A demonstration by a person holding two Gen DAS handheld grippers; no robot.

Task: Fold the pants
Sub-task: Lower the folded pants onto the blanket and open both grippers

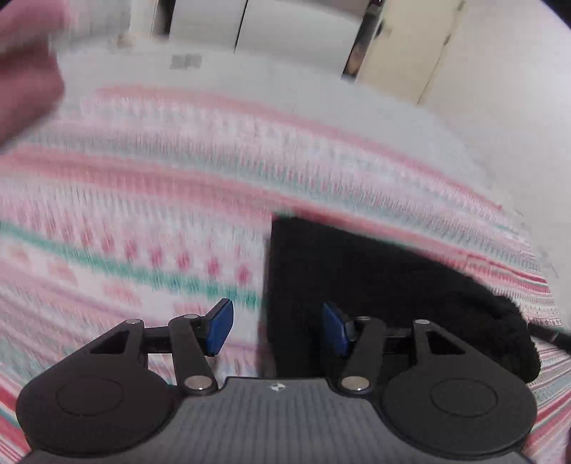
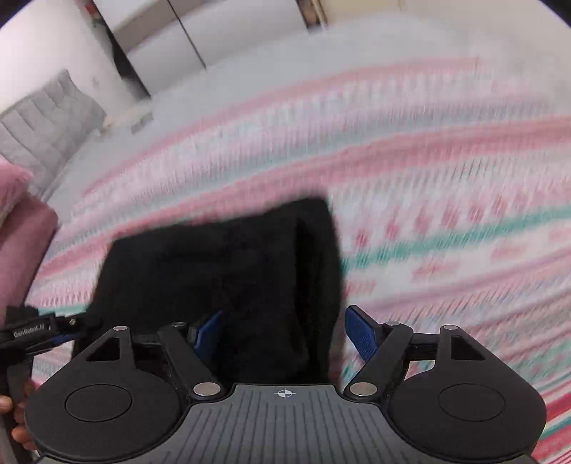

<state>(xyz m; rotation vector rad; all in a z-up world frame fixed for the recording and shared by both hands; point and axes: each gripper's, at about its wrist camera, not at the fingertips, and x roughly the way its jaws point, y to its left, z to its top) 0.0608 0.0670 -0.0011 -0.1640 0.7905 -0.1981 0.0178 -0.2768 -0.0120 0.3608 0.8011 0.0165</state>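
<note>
The black pants [image 1: 374, 285] lie folded into a compact block on a pink, white and green patterned blanket [image 1: 142, 200]. My left gripper [image 1: 278, 328] is open above the block's left edge, its right blue pad over the cloth and its left pad over the blanket. In the right wrist view the pants [image 2: 232, 264] lie ahead and under my right gripper [image 2: 285, 335], which is open and holds nothing. The left gripper's body [image 2: 32, 332] shows at the far left of that view. Both views are motion-blurred.
The blanket [image 2: 446, 214] covers a bed with a pale sheet [image 1: 249, 78] beyond. A grey headboard [image 2: 46, 121] and pink pillows [image 2: 21, 228] are at the left. White wardrobe doors [image 1: 285, 28] stand behind the bed.
</note>
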